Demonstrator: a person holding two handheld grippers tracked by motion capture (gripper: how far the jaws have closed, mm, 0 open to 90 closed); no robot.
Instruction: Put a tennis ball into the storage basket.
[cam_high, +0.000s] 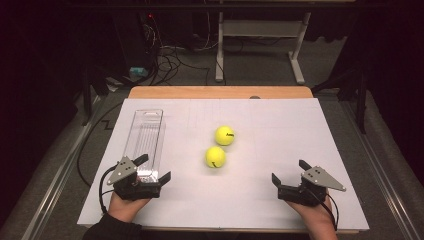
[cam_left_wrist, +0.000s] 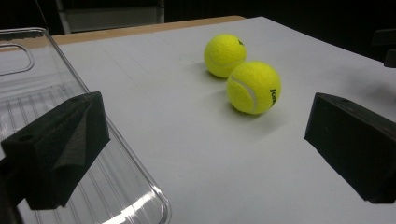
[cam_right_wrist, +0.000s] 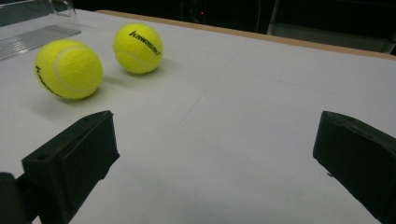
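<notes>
Start position: your left gripper (cam_high: 153, 168) and right gripper (cam_high: 288, 176) both rest near the surface's (cam_high: 280, 130) front edge, fingers spread, holding nothing. Two tennis balls (cam_high: 215, 157) (cam_high: 224, 135) sit mid-surface, just beside each other; the clear tray (cam_high: 145, 135) lies along the left edge. Likely next: reach for the nearer ball and centre it between the fingers before closing.

Two fuzzy yellow felt tennis balls (cam_high: 220, 146) are showing matt nap. The clear ribbed plastic tray (cam_high: 146, 131) is gleaming glossy. The white paper-like table cover (cam_high: 280, 130) is appearing smooth, matt.
</notes>
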